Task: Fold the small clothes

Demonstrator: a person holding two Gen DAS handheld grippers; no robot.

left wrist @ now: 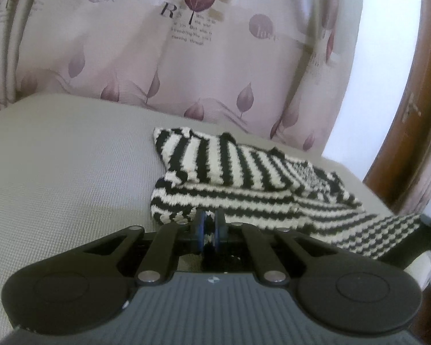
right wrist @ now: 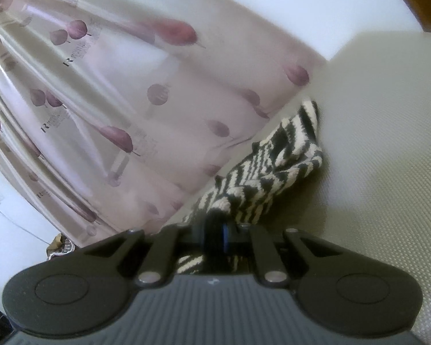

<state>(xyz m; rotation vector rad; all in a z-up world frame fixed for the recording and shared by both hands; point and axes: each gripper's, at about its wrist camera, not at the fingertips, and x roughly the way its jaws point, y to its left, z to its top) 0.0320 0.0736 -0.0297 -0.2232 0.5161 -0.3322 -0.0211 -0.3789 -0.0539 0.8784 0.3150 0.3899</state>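
You're holding both grippers clenched on the same striped knit garment, one at each end of its near edge.

Left gripper: jaws are pinching a fold of the black & cream knit at the near-left corner, w/ a bit of fabric poking down between the blue pads. From this cam the garment is lying across the grey mesh surface, spreading to the right and far side. A top layer is folded over, w/ stripes running crosswise to the layer under it. The near-right end is lifting off the surface toward the other gripper's black arm, at the right edge of the view.

Right gripper: jaws are closed on the knit too, w/ fabric bunching just ahead of the pads and some hanging below. In this view the garment is stretching away from the tips as a crumpled strip along the far edge of the mesh surface, its far end sitting by the curtain.

The curtain, pale w/ purple leaf print and some lettering, is hanging right behind the surface. A brown wood frame is curving at far right. Right cam pic is blurry, so fine detail there's unclear.
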